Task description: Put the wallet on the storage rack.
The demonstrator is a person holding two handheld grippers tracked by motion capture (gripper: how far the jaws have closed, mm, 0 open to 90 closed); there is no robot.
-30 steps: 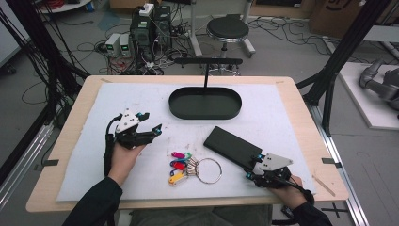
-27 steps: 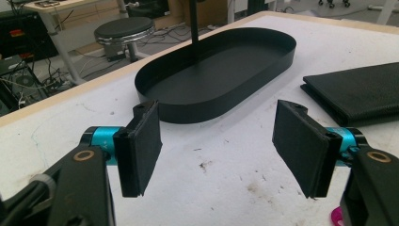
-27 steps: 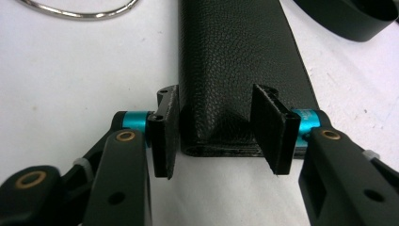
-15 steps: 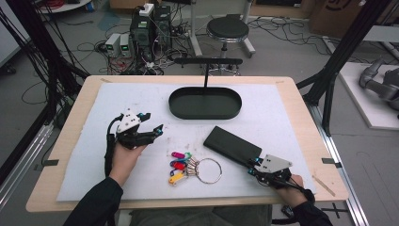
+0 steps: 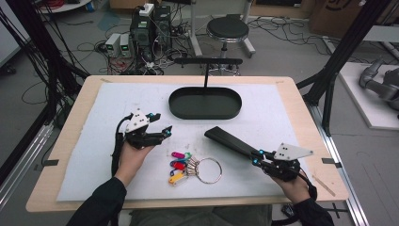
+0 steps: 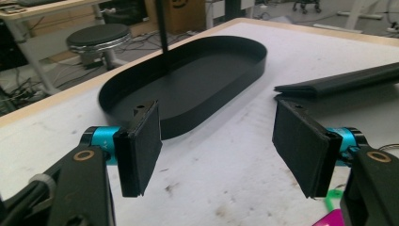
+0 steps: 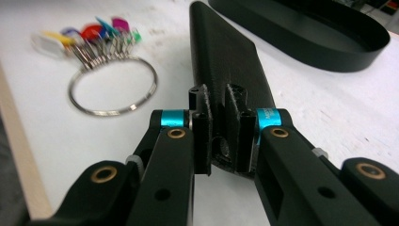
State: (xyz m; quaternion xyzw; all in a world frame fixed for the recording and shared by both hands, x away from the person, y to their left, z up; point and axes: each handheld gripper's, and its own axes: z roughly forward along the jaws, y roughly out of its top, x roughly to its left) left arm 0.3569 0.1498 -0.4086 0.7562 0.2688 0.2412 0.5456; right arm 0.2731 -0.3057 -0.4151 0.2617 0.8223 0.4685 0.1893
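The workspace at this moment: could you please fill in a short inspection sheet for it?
Surface: white mat on a wooden table, lightly smudged.
Job's things: flat black case, one end clamped and lifted; black oval tray beyond it.
Clutter: key ring with coloured tags lying flat.
Grippers: right hand-held gripper has just closed on the flat black case; left hand-held gripper open, nothing between its jaws.
Cables: black lead trails from the left one.
Surroundings: stool, floor electronics.

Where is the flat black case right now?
High view: right of centre, black case clamped at its near end by the right gripper, right of the key ring.
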